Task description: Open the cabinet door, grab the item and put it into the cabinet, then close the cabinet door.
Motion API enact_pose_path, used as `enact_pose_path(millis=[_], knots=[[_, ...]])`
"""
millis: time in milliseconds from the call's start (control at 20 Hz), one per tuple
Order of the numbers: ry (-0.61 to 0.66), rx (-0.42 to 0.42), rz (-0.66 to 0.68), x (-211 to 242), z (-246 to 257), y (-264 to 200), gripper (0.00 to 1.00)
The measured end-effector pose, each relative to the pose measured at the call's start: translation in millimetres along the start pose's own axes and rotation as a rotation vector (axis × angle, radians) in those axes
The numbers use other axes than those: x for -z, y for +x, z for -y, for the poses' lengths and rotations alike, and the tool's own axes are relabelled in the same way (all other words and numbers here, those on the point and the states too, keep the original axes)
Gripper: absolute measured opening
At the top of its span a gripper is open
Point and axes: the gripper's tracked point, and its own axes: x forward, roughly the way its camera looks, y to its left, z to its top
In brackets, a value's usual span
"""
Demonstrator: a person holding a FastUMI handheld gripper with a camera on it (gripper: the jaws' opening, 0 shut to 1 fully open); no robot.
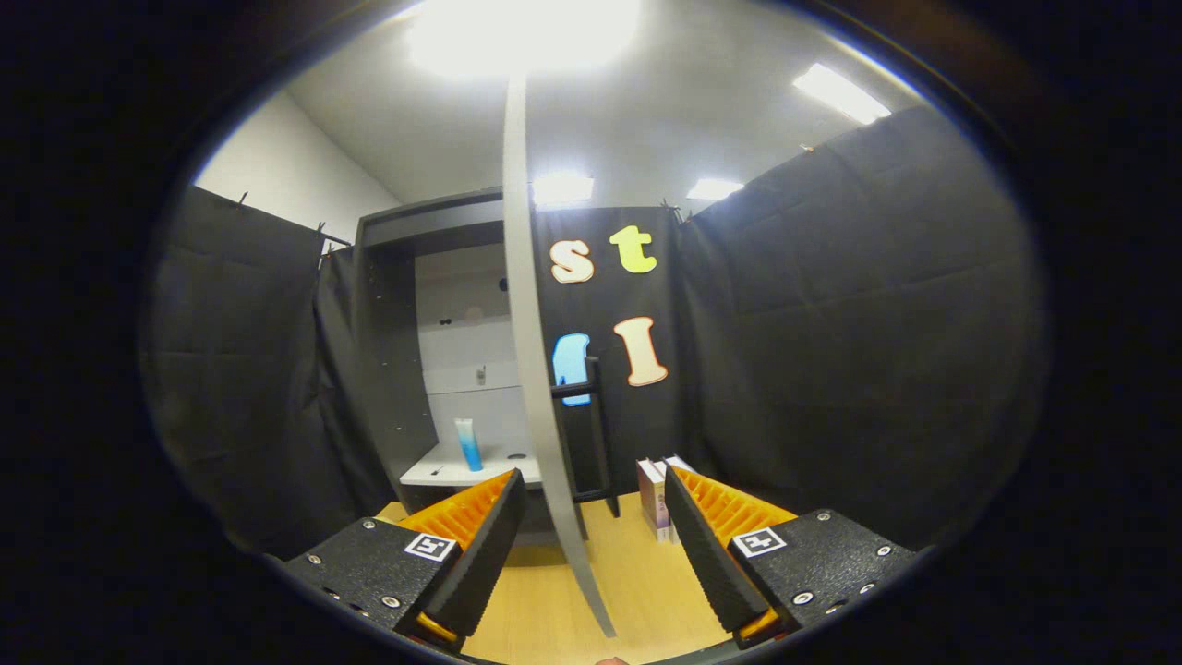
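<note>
1. Far left is just dark draped cloth. It covers whatever's behind it, and the cabinet's [388,351] left side panel butts up against it.
2. The cabinet is a grey boxy thing, open. The inside is pale with a couple of small dark fittings on the back wall that I can't really make out, too small.
3. On the cabinet's white bottom shelf [434,473] stands a blue tube [469,444], upright, with a paler top and a deeper blue base. A tiny round thing sits on the shelf just right of it; no idea what.
4. The cabinet door [536,369] is swung out edge-on, so it reads as a thin grey curved strip. It runs right up between the fingers and hides part of the interior. Its dark bar handle [596,429] sticks out on the right side.
5. The tongs [593,517] are spread wide, gripping nothing, with the door edge in the gap but neither finger touching it. The pads are ribbed.
6. Just ahead of the right finger is a small box [654,499], upright on the wooden worktop [637,591] and half hidden by the finger. The print isn't readable.
7. On the right is more dark cloth wall.
</note>
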Motion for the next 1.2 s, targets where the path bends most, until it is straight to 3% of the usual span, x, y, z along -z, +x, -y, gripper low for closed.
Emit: enact_pose_path(millis=[400,650,950,1200], knots=[[0.018,0.244,0.017,-1,72,37,0.93],[0.015,0.237,-0.018,7,66,59,0.93],[-0.079,0.29,0.001,9,64,58,0.92],[-0.077,0.234,-0.009,12,37,51,0.91]])
